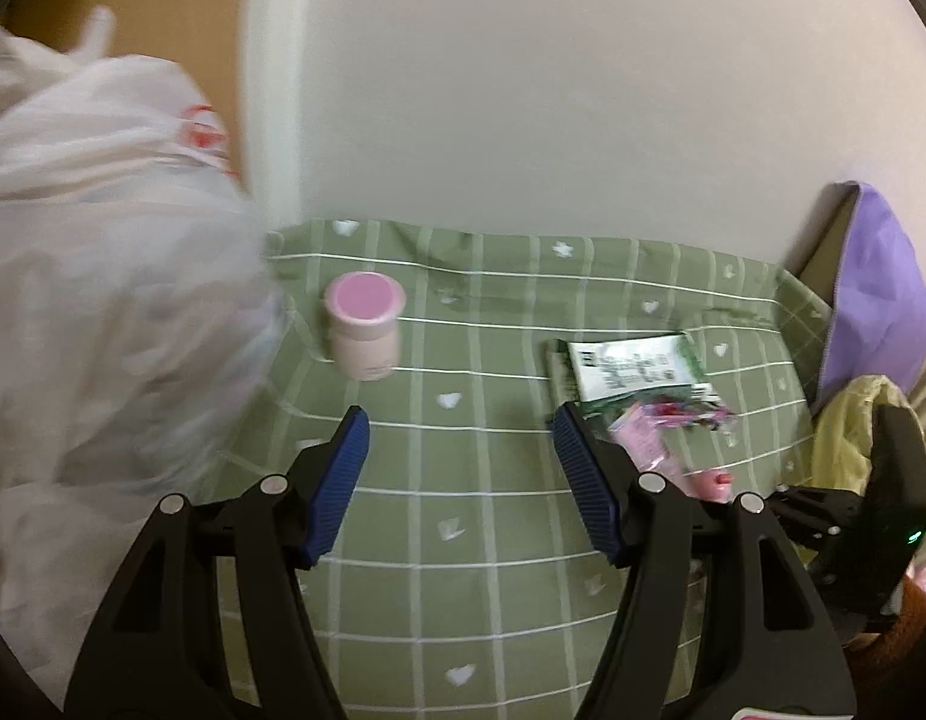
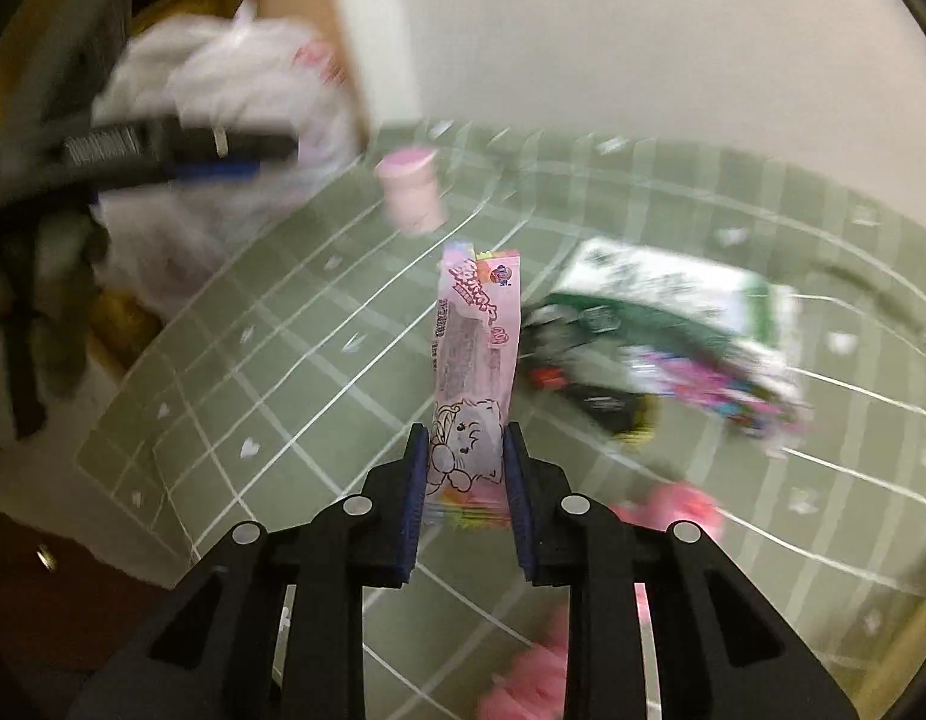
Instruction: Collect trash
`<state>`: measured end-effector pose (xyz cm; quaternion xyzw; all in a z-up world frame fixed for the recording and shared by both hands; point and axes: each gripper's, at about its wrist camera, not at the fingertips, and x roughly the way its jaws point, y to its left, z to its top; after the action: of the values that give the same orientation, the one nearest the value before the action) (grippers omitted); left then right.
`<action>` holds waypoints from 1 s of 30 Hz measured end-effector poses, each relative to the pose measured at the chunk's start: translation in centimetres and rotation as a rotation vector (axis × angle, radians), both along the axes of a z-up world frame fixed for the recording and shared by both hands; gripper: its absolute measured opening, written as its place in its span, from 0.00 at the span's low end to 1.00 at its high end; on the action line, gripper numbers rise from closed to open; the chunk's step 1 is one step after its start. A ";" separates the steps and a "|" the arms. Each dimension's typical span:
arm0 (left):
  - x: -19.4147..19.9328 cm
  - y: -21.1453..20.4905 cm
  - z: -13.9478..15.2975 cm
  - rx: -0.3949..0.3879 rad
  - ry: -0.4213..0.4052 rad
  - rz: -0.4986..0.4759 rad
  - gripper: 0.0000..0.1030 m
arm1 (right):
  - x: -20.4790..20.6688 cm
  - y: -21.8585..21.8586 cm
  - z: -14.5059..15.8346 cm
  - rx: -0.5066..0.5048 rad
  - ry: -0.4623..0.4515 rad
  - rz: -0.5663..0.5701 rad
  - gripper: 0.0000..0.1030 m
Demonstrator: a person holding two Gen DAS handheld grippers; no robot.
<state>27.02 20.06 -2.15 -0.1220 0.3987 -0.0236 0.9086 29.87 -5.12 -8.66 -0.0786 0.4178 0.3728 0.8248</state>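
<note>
The right gripper [image 2: 466, 450] pinches only the pink wrapper's [image 2: 475, 360] bottom, so it may slip out before reaching the white bag [image 1: 103, 300], while the left gripper's [image 1: 460, 444] jaws gape empty.

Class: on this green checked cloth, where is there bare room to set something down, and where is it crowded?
Bare: the green checked cloth between the pale pink round-lidded jar and the green-and-white flat packet, running down to the near edge. Crowded: the right side, where the packet and colourful wrappers pile up; at left the white plastic bag spills over.
</note>
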 end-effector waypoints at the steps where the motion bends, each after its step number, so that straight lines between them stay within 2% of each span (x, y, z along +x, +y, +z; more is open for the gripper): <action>1: 0.5 -0.5 -0.1 -0.010 -0.004 -0.028 0.59 | 0.0 -1.4 0.6 0.017 -0.003 -0.051 0.24; 6: 3.9 -3.9 -0.3 -0.043 -0.033 -0.184 0.60 | 0.0 -6.4 1.8 0.058 0.000 -0.223 0.24; 11: 9.0 -7.7 -1.2 -0.072 -0.035 -0.342 0.60 | -0.7 -10.5 3.4 0.043 -0.030 -0.366 0.24; 17: 16.0 -11.2 -3.9 -0.015 0.006 -0.439 0.60 | -2.0 -13.9 4.6 0.021 -0.038 -0.507 0.24; 20: 18.5 -12.0 -6.1 0.000 0.092 -0.465 0.60 | -2.8 -15.0 4.0 -0.009 -0.015 -0.541 0.24; 22: 18.6 -11.4 -7.2 -0.012 0.147 -0.450 0.60 | -3.1 -15.7 3.5 -0.012 0.001 -0.562 0.24; 23: 18.2 -10.8 -7.8 -0.045 0.172 -0.438 0.60 | -3.3 -16.0 3.2 -0.003 0.011 -0.573 0.24; 30: 13.0 -8.6 -7.6 -0.174 0.199 -0.409 0.60 | -2.6 -17.3 2.0 0.097 0.037 -0.596 0.24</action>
<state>40.04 11.41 -9.71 -0.1181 0.4990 -0.2293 0.8273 27.27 -22.39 -6.68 0.0936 0.4191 0.1350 0.8929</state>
